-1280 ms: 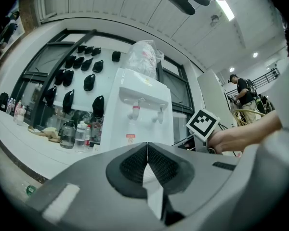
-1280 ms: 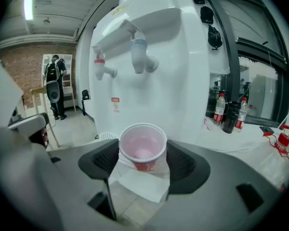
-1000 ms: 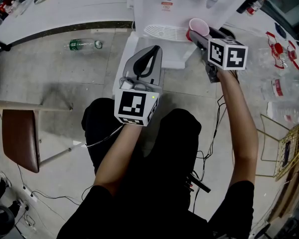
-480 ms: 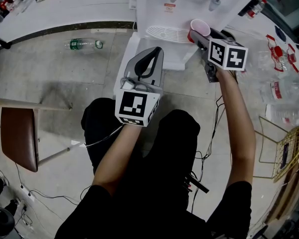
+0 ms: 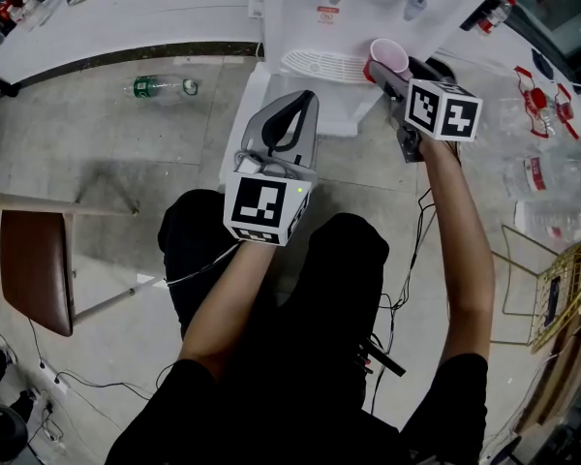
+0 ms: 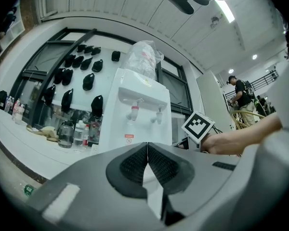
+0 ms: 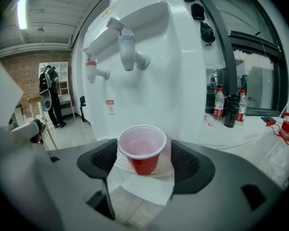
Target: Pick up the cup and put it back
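A red plastic cup (image 7: 142,150) with a white rim stands upright on the white ledge below the water dispenser's (image 7: 149,57) taps. My right gripper (image 7: 143,160) reaches around it, one pad on each side. Its jaws have just been opening, and a thin gap shows beside the cup, so they stand open. In the head view the cup (image 5: 387,56) sits at the tip of the right gripper (image 5: 385,70), next to the drip grid (image 5: 320,63). My left gripper (image 5: 298,105) hangs lower and to the left, shut and empty, its tips meeting (image 6: 147,146).
A water bottle (image 5: 163,87) lies on the floor at the left. A brown chair (image 5: 39,269) stands at the far left. Plastic bottles (image 5: 537,172) and a gold wire rack (image 5: 562,289) crowd the right. A person (image 7: 52,95) stands far behind.
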